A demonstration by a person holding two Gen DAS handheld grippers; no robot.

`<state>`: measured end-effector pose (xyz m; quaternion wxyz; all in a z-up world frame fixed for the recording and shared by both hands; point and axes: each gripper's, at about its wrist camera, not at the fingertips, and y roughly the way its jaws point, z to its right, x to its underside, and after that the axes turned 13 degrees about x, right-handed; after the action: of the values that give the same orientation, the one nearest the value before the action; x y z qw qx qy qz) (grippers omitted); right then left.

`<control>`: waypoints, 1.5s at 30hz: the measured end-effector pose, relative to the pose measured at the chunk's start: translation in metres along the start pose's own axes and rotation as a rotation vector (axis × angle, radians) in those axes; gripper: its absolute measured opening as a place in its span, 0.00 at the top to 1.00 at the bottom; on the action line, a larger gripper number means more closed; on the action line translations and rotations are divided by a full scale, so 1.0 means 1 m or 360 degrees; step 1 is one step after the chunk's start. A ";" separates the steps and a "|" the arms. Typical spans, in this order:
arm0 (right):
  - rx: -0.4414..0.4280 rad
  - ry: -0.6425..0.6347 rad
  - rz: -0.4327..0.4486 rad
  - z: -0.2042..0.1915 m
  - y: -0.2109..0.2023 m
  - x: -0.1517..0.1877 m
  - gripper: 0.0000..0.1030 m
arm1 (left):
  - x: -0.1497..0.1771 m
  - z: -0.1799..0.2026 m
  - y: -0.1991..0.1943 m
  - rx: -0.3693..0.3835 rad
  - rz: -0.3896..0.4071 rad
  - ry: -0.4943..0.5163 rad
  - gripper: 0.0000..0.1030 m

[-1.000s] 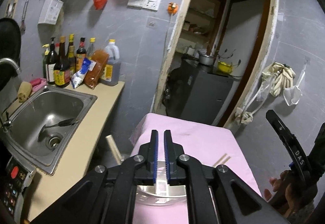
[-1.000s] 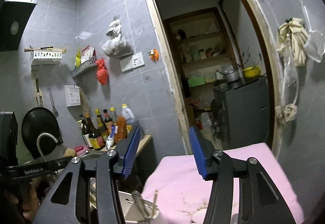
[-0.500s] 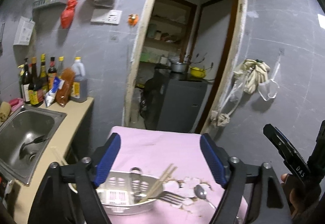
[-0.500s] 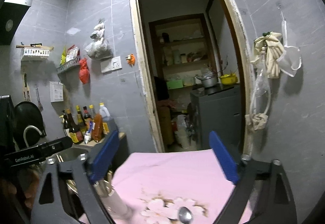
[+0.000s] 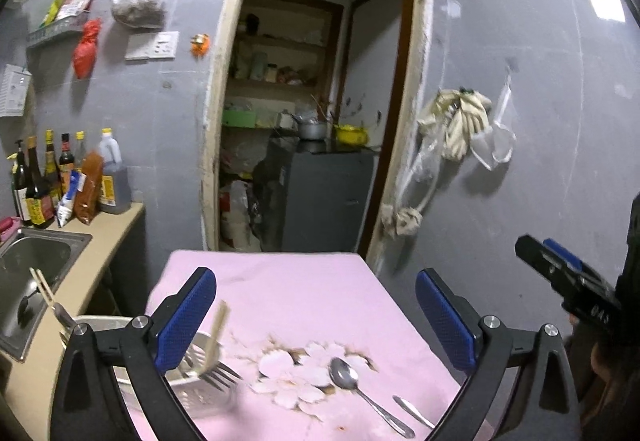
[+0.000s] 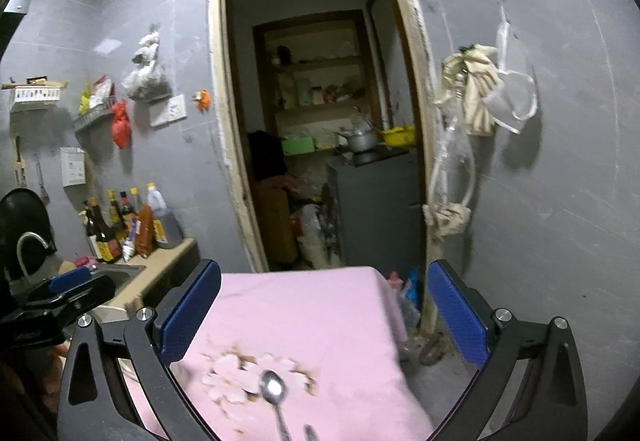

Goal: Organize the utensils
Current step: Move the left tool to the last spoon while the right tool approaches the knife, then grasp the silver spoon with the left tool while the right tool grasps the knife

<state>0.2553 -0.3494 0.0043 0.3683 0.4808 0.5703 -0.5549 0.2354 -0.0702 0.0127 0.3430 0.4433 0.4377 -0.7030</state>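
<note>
A metal spoon (image 5: 362, 391) lies on the pink tablecloth (image 5: 288, 297), with a second utensil handle (image 5: 412, 411) to its right. A white perforated basket (image 5: 192, 381) at the left holds a fork (image 5: 220, 375) and a chopstick (image 5: 214, 337). My left gripper (image 5: 316, 321) is open and empty above the cloth. My right gripper (image 6: 324, 313) is open and empty; the spoon (image 6: 274, 399) lies below it. The right gripper also shows at the right edge of the left wrist view (image 5: 568, 281).
A steel sink (image 5: 28, 281) with a counter (image 5: 100, 253) and sauce bottles (image 5: 60, 177) stands left of the table. An open doorway (image 5: 304, 121) leads to a pantry behind. Rags and a bag (image 5: 460, 129) hang on the right wall.
My left gripper opened from shut to wide open and drew back, so the basket, fork and spoon came into view. My right gripper opened wider and swung right, over the spoon.
</note>
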 end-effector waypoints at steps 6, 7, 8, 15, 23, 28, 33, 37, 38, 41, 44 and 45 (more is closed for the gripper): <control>0.0036 -0.0041 -0.0107 0.030 0.021 0.023 0.02 | 0.022 0.017 0.019 -0.0015 -0.0098 -0.0028 0.02; 0.0041 -0.0045 -0.0126 0.035 0.024 0.029 0.02 | 0.027 0.019 0.022 -0.0021 -0.0114 -0.0039 0.02; 0.0044 -0.0051 -0.0152 0.039 0.028 0.035 0.02 | 0.031 0.021 0.025 -0.0027 -0.0124 -0.0043 0.02; 0.0005 -0.0153 -0.0329 0.046 0.051 0.090 0.02 | 0.061 0.026 0.051 -0.0070 -0.0202 -0.0053 0.02; -0.0137 -0.0382 -0.0576 0.022 0.076 0.163 0.02 | 0.105 0.000 0.093 -0.0081 -0.0378 -0.0123 0.02; -0.0166 -0.0562 -0.0668 0.002 0.085 0.188 0.02 | 0.127 -0.015 0.116 -0.0097 -0.0472 -0.0158 0.02; -0.0140 -0.0738 -0.0725 -0.015 0.094 0.197 0.02 | 0.139 -0.023 0.132 -0.0098 -0.0549 -0.0184 0.02; -0.0063 -0.0694 -0.0793 -0.010 0.101 0.195 0.02 | 0.145 -0.029 0.145 -0.0089 -0.0597 -0.0209 0.02; -0.0046 -0.0685 -0.0794 -0.008 0.101 0.194 0.02 | 0.145 -0.031 0.148 -0.0084 -0.0603 -0.0214 0.02; 0.0014 -0.0652 -0.0794 -0.003 0.103 0.192 0.02 | 0.147 -0.035 0.156 -0.0076 -0.0626 -0.0222 0.02; 0.0045 -0.0641 -0.0792 -0.001 0.105 0.192 0.02 | 0.151 -0.039 0.165 -0.0056 -0.0667 -0.0244 0.03; 0.0054 -0.0637 -0.0789 -0.001 0.103 0.192 0.02 | 0.151 -0.040 0.169 -0.0051 -0.0684 -0.0251 0.03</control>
<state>0.3028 -0.3295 -0.2078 0.3186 0.2144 0.5771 -0.7207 0.3396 -0.1121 -0.1888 0.2255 0.2781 0.5049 -0.7854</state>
